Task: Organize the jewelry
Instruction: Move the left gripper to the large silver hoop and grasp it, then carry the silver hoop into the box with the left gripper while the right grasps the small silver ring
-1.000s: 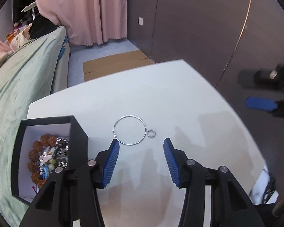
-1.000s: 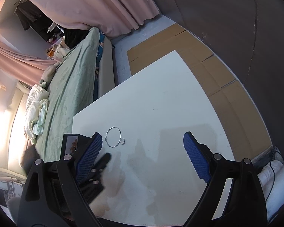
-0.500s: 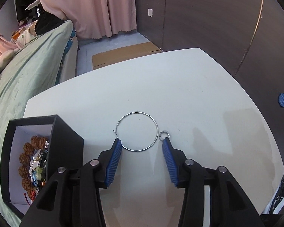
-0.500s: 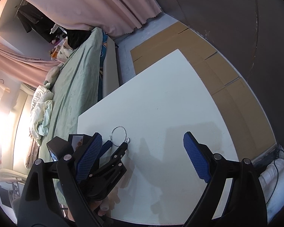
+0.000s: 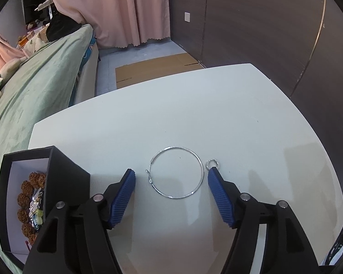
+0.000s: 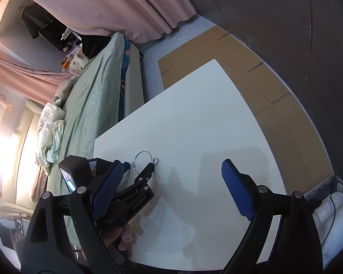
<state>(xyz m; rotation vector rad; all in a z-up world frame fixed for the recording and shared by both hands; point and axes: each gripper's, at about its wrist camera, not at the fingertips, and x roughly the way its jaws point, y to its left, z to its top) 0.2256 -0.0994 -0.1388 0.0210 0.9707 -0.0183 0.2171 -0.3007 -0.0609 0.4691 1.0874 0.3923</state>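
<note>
The left gripper (image 5: 171, 178) stands low over the white table (image 5: 194, 118) with its jaws apart — they have just been opening — and the thin silver hoop (image 5: 177, 172) lies flat between its blue fingers (image 5: 123, 196), touched by neither. A small ring (image 5: 212, 164) sits just off the tip of its right finger. To its left stands the black box (image 5: 57, 178), beads inside. The right gripper (image 6: 171, 178) hangs wide open and empty — the hoop (image 6: 143, 161) lies ahead, nearer its left finger.
</note>
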